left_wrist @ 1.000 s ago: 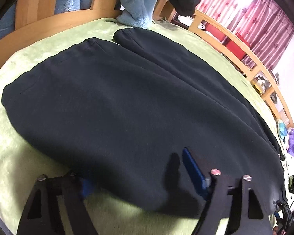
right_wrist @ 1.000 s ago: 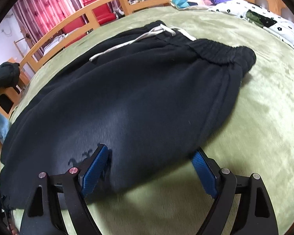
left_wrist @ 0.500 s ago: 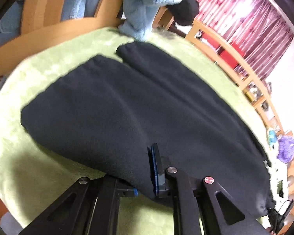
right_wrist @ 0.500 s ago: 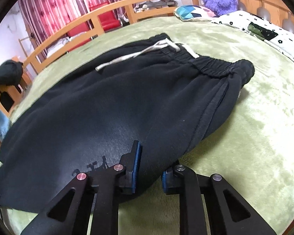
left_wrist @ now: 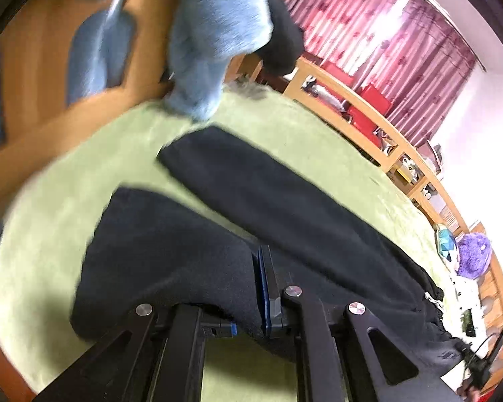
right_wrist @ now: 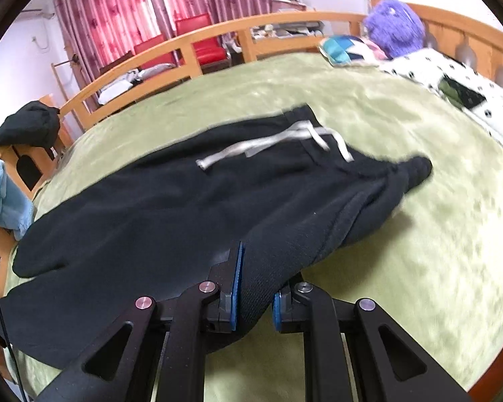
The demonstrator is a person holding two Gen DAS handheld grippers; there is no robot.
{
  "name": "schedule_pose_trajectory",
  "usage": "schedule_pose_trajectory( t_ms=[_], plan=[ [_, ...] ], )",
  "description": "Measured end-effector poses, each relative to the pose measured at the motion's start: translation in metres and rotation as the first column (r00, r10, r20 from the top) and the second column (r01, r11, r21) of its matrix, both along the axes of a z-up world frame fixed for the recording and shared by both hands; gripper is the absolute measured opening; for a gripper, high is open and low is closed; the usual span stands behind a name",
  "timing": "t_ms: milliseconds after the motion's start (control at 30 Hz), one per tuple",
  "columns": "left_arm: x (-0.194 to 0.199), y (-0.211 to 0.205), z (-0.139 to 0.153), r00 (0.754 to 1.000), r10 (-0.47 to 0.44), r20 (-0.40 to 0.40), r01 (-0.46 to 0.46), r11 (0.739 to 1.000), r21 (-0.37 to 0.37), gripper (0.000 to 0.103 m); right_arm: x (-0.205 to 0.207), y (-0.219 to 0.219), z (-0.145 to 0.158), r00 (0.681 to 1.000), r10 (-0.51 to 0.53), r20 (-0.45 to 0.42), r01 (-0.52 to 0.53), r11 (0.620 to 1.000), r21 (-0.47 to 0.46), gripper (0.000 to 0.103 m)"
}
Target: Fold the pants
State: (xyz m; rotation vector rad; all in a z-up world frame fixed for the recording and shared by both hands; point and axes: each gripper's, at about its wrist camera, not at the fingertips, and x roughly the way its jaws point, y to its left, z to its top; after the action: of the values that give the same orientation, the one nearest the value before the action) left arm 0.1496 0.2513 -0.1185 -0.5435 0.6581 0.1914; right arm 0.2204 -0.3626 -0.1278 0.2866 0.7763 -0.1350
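Black pants [left_wrist: 285, 211] lie on a green bed cover [left_wrist: 67, 201]. My left gripper [left_wrist: 248, 305] is shut on the near edge of one leg, which is lifted and bunched; the other leg stays flat beyond it. In the right wrist view the pants [right_wrist: 157, 207] show a waistband with a grey drawstring [right_wrist: 271, 140]. My right gripper [right_wrist: 255, 298] is shut on the near side edge of the pants below the waistband and holds it raised.
A light blue garment [left_wrist: 211, 33] and a dark garment [left_wrist: 281, 47] hang at the wooden footboard. A wooden bed rail [right_wrist: 191, 43] runs along the far side. A purple plush toy [right_wrist: 395, 26], a patterned cushion [right_wrist: 342, 50] and spotted bedding [right_wrist: 469, 97] lie at the head end.
Both grippers closed on the near edge of the pants and lifted it. The near leg has pulled up and away from the far leg, and the waistband corner has bunched.
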Motion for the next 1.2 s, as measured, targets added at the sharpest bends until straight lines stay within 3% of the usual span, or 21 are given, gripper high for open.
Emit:
schedule_pose_trajectory(
  t_ms=[267,433,533,700,767,867,933,1000,1067,1200],
  plan=[
    [0.093,-0.005,0.045,0.998,0.009,0.061,-0.014,0.997,0.071,0.01,0.086,0.01,0.042,0.997,0.019,0.077,-0.017,0.999,-0.026,0.014],
    [0.161,-0.015,0.055,0.996,0.023,0.087,-0.033,0.992,0.121,0.01,0.153,0.013,0.057,0.992,-0.012,0.124,0.016,0.999,-0.034,0.014],
    [0.197,-0.023,0.037,0.998,0.033,0.063,-0.042,0.988,0.149,0.01,0.194,0.021,0.041,0.997,-0.029,0.076,0.035,0.996,-0.077,0.014],
    [0.235,-0.034,-0.015,0.999,0.018,-0.031,-0.013,0.989,0.147,0.01,0.234,0.04,-0.021,0.998,0.005,-0.063,-0.014,0.989,-0.147,0.016],
    [0.24,-0.037,-0.024,0.998,0.013,-0.063,-0.003,0.988,0.151,0.01,0.24,0.045,-0.04,0.994,0.013,-0.109,-0.032,0.985,-0.171,0.026],
    [0.239,-0.042,-0.025,0.994,-0.019,-0.109,0.036,0.987,0.157,0.025,0.233,0.047,-0.046,0.988,0.072,-0.14,-0.092,0.986,-0.142,0.047],
    [0.227,-0.046,-0.016,0.994,-0.039,-0.1,0.057,0.983,0.175,0.065,0.217,0.05,-0.034,0.987,0.095,-0.126,-0.113,0.983,-0.142,0.055],
    [0.205,-0.05,-0.003,0.997,-0.055,-0.052,0.065,0.976,0.207,0.079,0.192,0.054,-0.018,0.992,0.102,-0.072,-0.113,0.978,-0.175,0.068],
    [0.186,-0.054,0.008,0.998,-0.047,-0.032,0.054,0.966,0.254,0.081,0.166,0.057,-0.003,0.993,0.12,-0.018,-0.121,0.972,-0.199,0.08],
    [0.15,-0.055,0.003,0.995,-0.058,-0.078,0.074,0.973,0.217,0.082,0.116,0.054,0.003,0.993,0.116,0.004,-0.112,0.967,-0.227,0.08]
  ],
)
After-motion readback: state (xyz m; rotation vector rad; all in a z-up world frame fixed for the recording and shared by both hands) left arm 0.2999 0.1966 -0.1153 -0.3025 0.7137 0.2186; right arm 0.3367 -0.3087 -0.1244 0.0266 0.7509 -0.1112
